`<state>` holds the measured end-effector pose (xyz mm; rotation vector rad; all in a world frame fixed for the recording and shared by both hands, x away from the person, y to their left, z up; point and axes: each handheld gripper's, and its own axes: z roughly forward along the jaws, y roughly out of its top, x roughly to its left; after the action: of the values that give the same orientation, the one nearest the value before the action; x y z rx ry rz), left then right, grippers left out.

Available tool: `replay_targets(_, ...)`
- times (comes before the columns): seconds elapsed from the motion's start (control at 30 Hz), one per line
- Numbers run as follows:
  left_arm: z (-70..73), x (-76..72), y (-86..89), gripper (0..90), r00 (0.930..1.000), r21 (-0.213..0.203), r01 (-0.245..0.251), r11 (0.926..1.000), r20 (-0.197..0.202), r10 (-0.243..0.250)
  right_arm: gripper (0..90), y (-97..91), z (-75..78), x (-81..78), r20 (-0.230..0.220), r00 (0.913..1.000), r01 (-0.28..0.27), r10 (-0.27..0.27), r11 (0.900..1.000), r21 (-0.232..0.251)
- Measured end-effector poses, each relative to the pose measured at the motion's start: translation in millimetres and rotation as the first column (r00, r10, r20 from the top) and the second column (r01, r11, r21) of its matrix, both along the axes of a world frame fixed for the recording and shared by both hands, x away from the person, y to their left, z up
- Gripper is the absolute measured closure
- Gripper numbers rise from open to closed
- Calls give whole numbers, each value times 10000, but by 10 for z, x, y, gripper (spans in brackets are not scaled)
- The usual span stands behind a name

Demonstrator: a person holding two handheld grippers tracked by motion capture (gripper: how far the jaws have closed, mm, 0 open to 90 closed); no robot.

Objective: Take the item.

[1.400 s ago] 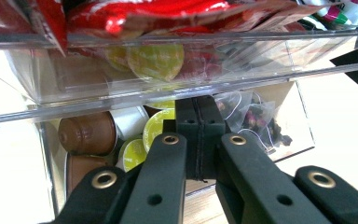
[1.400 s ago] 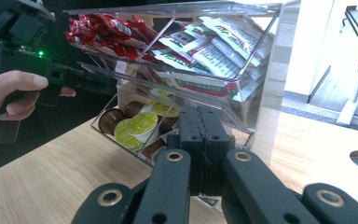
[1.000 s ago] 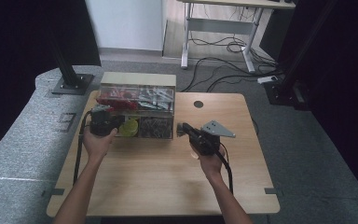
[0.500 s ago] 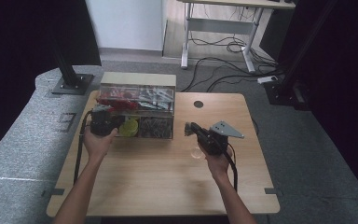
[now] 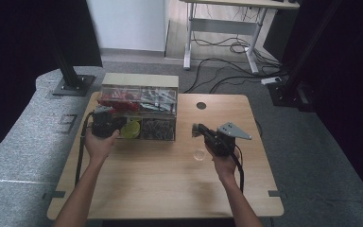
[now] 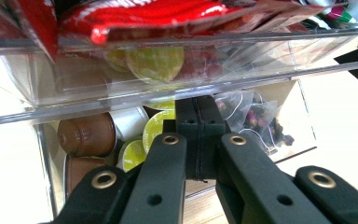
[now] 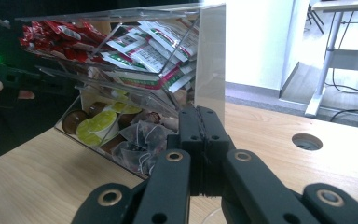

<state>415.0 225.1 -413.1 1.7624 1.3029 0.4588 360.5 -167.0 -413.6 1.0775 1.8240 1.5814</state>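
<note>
Facing the clear acrylic organizer (image 5: 139,113) at the counter's (image 5: 170,184) far left, we hold both grippers shut and empty. Left gripper (image 6: 196,122) sits nearer, at the coffee capsules (image 6: 161,126) in the lower compartment; right gripper (image 5: 196,131) waits just right of it.
</note>
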Motion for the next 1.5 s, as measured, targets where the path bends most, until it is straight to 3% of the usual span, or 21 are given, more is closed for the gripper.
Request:
replay_targets(0.6,0,0,-9,900,10000,-20,-37,10000,-35,37,889,-191,-216,67,-538,9973,498,-506,9986,-177)
replay_targets(1.2,16,12,-23,900,10000,31,-56,10000,-42,56,888,-212,-480,165,-1149,9909,638,-694,9966,-519)
replay_targets(1.5,22,8,-24,900,10000,32,-45,10000,-48,45,874,-193,-502,175,-1260,9902,524,-596,9968,-595)
